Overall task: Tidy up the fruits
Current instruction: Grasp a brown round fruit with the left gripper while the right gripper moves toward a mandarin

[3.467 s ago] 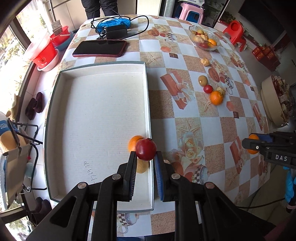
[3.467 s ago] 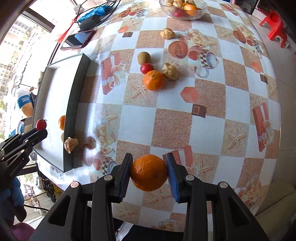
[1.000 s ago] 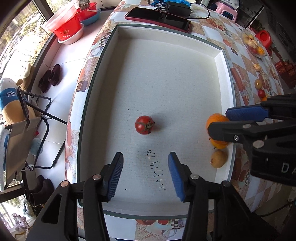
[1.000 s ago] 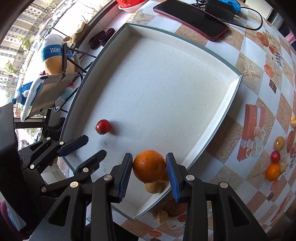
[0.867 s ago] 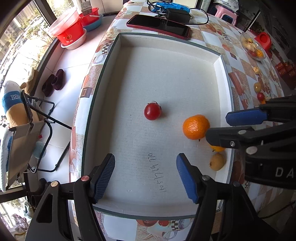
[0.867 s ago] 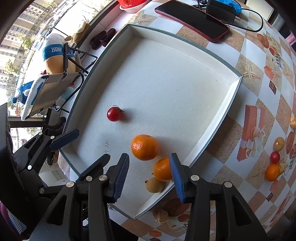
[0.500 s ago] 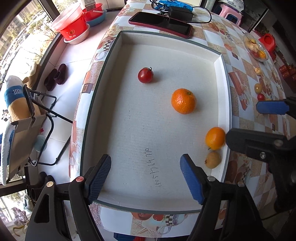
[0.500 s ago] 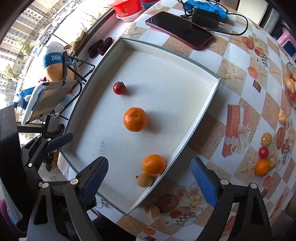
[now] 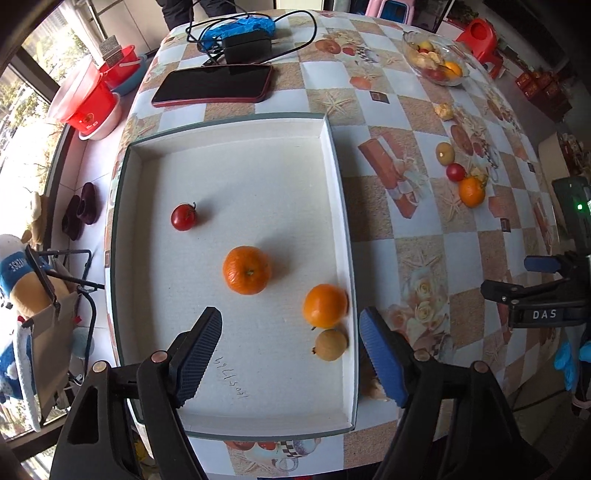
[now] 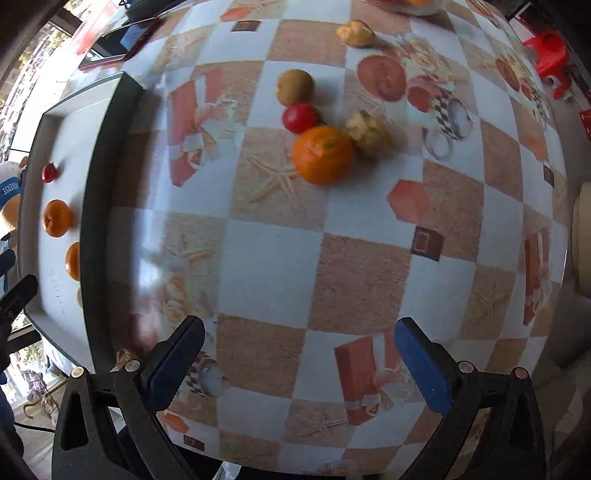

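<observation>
A white tray [image 9: 155, 147] holds a red tomato [image 9: 183, 217], two oranges [image 9: 246, 270] [image 9: 325, 305] and a small brown fruit [image 9: 330, 345]. My left gripper [image 9: 290, 332] is open and empty above the tray's near end. My right gripper [image 10: 299, 345] is open and empty over the tablecloth. Ahead of it lie an orange [image 10: 322, 155], a red tomato [image 10: 300, 117], a brown kiwi-like fruit [image 10: 295, 87] and a walnut [image 10: 368, 133]. The right gripper also shows at the right edge of the left wrist view [image 9: 532, 275].
A glass bowl of fruit [image 9: 436, 62], a phone [image 9: 214, 85] and a charger with cable [image 9: 245, 46] lie at the table's far end. Another walnut [image 10: 356, 33] lies far ahead. The table edge is close on the right, with a round cream container [image 10: 581, 236] beyond it.
Both grippers let go of their fruit in the tray and opened wide. The right gripper swung away from the tray to the loose fruit on the tablecloth. The left gripper pulled back.
</observation>
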The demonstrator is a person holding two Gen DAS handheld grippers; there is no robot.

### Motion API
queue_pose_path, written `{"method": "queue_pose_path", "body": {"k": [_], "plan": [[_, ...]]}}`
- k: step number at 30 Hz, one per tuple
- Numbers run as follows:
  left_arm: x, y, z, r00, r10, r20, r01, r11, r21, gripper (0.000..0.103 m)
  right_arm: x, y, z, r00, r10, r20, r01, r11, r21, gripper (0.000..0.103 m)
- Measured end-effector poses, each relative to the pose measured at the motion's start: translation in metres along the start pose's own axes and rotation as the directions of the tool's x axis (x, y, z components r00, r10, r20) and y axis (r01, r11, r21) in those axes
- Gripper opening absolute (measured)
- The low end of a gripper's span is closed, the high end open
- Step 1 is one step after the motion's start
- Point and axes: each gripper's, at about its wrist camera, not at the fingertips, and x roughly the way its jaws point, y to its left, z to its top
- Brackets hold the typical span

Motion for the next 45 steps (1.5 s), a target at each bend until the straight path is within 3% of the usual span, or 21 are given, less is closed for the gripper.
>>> {"method": "queue_pose_path", "body": {"k": [4, 9, 12, 21, 27, 31, 39, 42, 45], "plan": [[0.006, -0.038, 0.034, 0.998, -0.055, -0.019, 0.056, 0.997, 0.061, 0.08, 0.021, -0.051, -0.02, 0.998, -0.038, -0.053, 0.043, 0.994, 0.1, 0.103], [0.022, -0.083, 0.08, 0.996, -0.079, -0.043, 0.083, 0.991, 0.1, 0.08, 0.038, -0.086, -0.043, 0.995, -0.04, -0.089, 0.053, 0.987, 0.152, 0.103], [0.038, -0.102, 0.101, 0.993, -0.089, -0.077, 0.096, 0.991, 0.09, 0.08, 0.046, -0.096, -0.051, 0.996, 0.01, -0.089, 0.007, 0.983, 0.185, 0.103], [0.078, -0.132, 0.15, 0.984, -0.119, -0.136, 0.118, 0.993, -0.016, 0.08, 0.044, -0.094, -0.063, 0.999, 0.003, -0.047, 0.005, 0.985, 0.171, 0.103], [0.098, -0.144, 0.172, 0.987, -0.07, -0.144, 0.066, 0.997, -0.028, 0.079, 0.038, -0.101, -0.078, 1.0, 0.0, -0.029, 0.005, 0.986, 0.168, 0.103], [0.11, -0.15, 0.175, 0.984, -0.037, -0.175, 0.035, 0.999, -0.014, 0.063, 0.037, -0.1, -0.081, 1.0, -0.002, -0.022, 0.005, 0.986, 0.165, 0.103], [0.112, -0.168, 0.182, 0.988, 0.008, -0.154, -0.002, 0.999, 0.041, 0.051, 0.037, -0.1, -0.081, 1.0, -0.001, -0.021, 0.004, 0.986, 0.166, 0.103], [0.108, -0.17, 0.179, 0.991, 0.006, -0.131, 0.003, 0.998, 0.063, 0.027, 0.037, -0.1, -0.082, 1.0, -0.004, -0.005, 0.005, 0.986, 0.168, 0.103], [0.105, -0.16, 0.173, 0.991, -0.016, -0.131, 0.023, 0.998, 0.057, 0.027, 0.035, -0.099, -0.084, 1.0, -0.008, 0.011, 0.006, 0.986, 0.164, 0.103]]}}
